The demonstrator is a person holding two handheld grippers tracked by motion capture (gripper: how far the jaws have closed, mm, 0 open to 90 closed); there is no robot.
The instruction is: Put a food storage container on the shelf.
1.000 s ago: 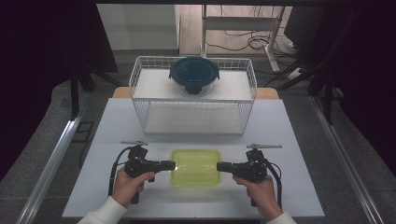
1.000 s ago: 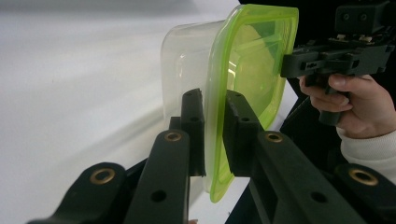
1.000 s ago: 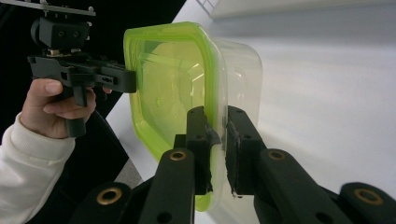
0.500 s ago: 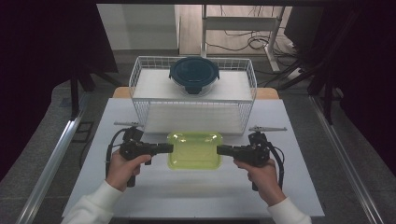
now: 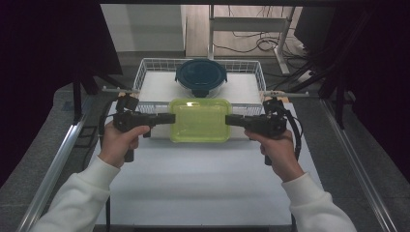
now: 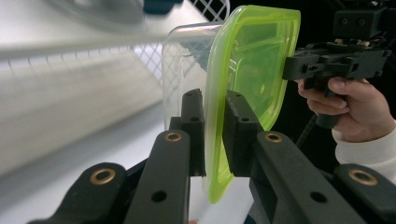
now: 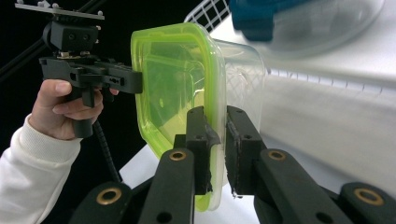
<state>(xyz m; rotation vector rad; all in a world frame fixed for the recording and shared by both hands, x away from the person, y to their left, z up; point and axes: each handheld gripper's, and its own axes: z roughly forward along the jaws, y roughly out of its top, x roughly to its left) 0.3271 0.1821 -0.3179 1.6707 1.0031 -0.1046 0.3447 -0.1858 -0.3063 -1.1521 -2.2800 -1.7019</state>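
A clear rectangular container with a lime-green lid (image 5: 199, 120) hangs level in the air just in front of the wire basket (image 5: 140, 77). My left gripper (image 5: 170, 118) is shut on the lid's left rim, and my right gripper (image 5: 228, 119) is shut on its right rim. In the left gripper view the green lid (image 6: 247, 70) stands edge-on between the black jaws of the left gripper (image 6: 214, 119), with the other hand's gripper clamped on its far edge. The right gripper view mirrors this: the lid (image 7: 177, 79) sits between the jaws of the right gripper (image 7: 217, 135).
A round container with a dark blue lid (image 5: 200, 76) rests inside the white wire basket at the back of the white table (image 5: 203, 183). Metal rails run along both table sides. Cables and a stand lie on the floor beyond.
Both grippers have carried the green-lidded container up off the table and forward toward the basket, still clamped on its two ends.
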